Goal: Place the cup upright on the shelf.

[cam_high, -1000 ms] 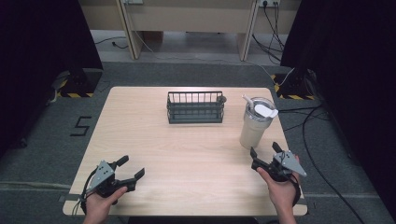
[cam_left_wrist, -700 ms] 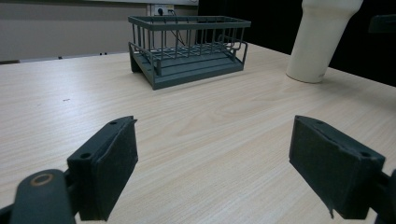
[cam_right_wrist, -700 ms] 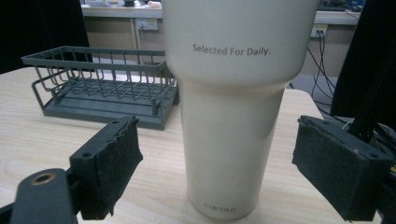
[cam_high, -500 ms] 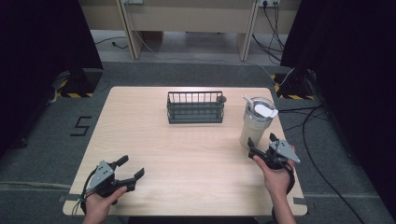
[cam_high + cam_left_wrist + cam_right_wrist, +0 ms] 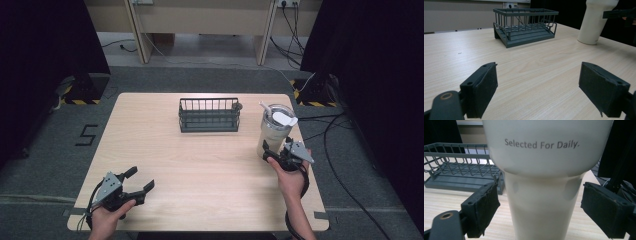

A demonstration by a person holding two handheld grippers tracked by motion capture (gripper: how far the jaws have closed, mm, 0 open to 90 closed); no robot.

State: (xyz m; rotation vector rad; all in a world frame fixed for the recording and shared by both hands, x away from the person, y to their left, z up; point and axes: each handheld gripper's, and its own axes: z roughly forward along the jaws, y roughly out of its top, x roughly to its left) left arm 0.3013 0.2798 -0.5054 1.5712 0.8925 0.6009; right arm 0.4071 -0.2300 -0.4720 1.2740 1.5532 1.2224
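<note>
Broadly, the pale wooden table [image 5: 200, 165] takes up the middle of the high view, its top mostly bare from the centre down to the 6 o'clock edge. A dark wire basket [image 5: 209, 114] sits just above the table's centre, toward 12 o'clock; in the left gripper view [image 5: 525, 23] its slatted floor looks bare, though the far corners are hard to read. At about 3 o'clock from the centre, close to the right edge, stands a cream tumbler [image 5: 274, 131] with a lid and a white straw or spoon handle [image 5: 265, 108] poking out at the rim; whatever is inside cannot be seen. In the right gripper view the tumbler [image 5: 544, 182] carries the print "Selected For Daily." on its wider upper part.

The right gripper [image 5: 281, 154] is at the tumbler's near side, by its narrow lower part. Its jaws are spread, one on each side of the narrow stem with a gap to each pad [image 5: 485, 207], so nothing is clamped. The person's right hand [image 5: 290, 175] comes in from 5 o'clock.

The left gripper [image 5: 137, 181] hovers at 7 o'clock near the front-left corner, held by the left hand [image 5: 107, 220], its jaws wide apart over bare wood, well apart from basket and tumbler. Between the two grippers the front half of the table lies open.
</note>
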